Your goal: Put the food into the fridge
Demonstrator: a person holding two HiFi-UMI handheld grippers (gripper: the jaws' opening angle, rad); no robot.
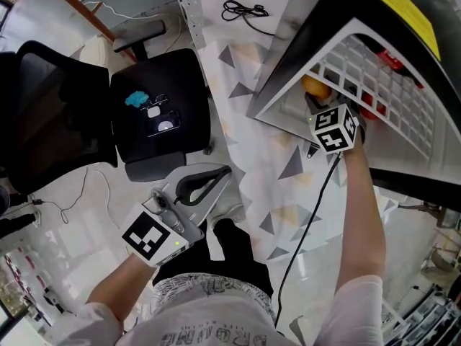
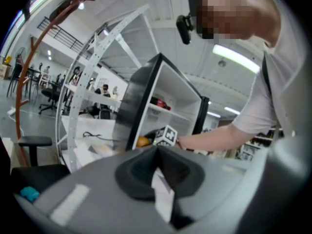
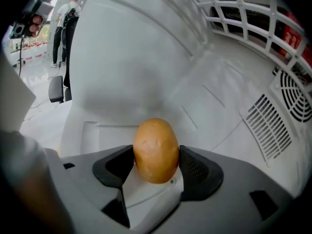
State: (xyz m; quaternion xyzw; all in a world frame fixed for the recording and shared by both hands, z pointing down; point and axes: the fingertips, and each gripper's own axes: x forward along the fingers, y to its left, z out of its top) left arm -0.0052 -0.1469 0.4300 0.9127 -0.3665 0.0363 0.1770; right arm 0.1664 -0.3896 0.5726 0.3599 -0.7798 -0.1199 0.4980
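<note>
Food item (image 3: 156,150), orange-brown, egg-shaped, potato-like, is pinched btwn the pads of the right gripper (image 3: 157,162), inside the white interior of the fridge (image 3: 146,57). Head view puts it under the wire shelf (image 1: 374,71). Red packs (image 1: 389,58) sit on that shelf; their labels show in right gripper view too, but the print is too blurred to read. Only right gripper view shows the slotted grille (image 3: 265,118) & round fan vent on the inner wall. Only head view shows the yellow strip (image 1: 403,6) on the fridge top, the black chair (image 1: 162,107) w/ a teal object (image 1: 137,98), & the black cable (image 1: 245,11) on the floor. Left gripper (image 2: 157,156) has jaws together, nothing btwn them, low by the person's body, well apart from the fridge. Its view catches the marker cube (image 2: 165,136) at the fridge opening.
</note>
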